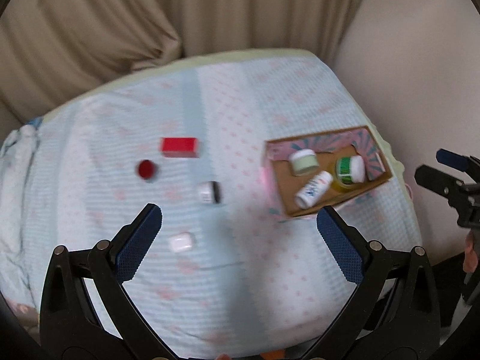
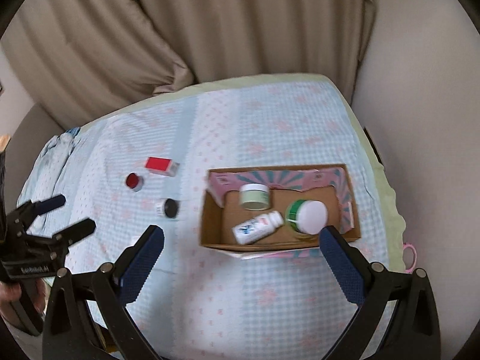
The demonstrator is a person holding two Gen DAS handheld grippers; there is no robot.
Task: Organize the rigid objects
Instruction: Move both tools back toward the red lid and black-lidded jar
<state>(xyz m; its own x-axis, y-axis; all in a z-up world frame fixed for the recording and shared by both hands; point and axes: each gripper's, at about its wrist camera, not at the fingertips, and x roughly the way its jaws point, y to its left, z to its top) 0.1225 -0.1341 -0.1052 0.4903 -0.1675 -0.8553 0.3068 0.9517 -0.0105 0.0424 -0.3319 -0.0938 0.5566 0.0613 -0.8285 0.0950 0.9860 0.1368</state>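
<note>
A cardboard box (image 1: 288, 204) (image 2: 210, 225) lies on the checked cloth at the right. It holds a pale green jar (image 1: 303, 162) (image 2: 255, 196), a white bottle (image 1: 313, 189) (image 2: 258, 228) on its side and a green jar with a white lid (image 1: 351, 168) (image 2: 306, 216). Loose on the cloth are a red box (image 1: 179, 147) (image 2: 161, 165), a red-lidded jar (image 1: 146, 169) (image 2: 134, 181), a black-lidded white jar (image 1: 210, 192) (image 2: 168, 207) and a small white case (image 1: 181, 241). My left gripper (image 1: 239, 225) (image 2: 64, 214) is open and empty above the cloth. My right gripper (image 2: 241, 240) (image 1: 441, 165) is open and empty before the box.
The cloth covers a small table (image 1: 240, 285) (image 2: 270, 300) with rounded edges. Beige curtains (image 1: 120, 30) (image 2: 180, 30) hang behind it and a pale wall (image 2: 420, 120) stands at the right. A pink loop (image 2: 409, 255) hangs off the table's right edge.
</note>
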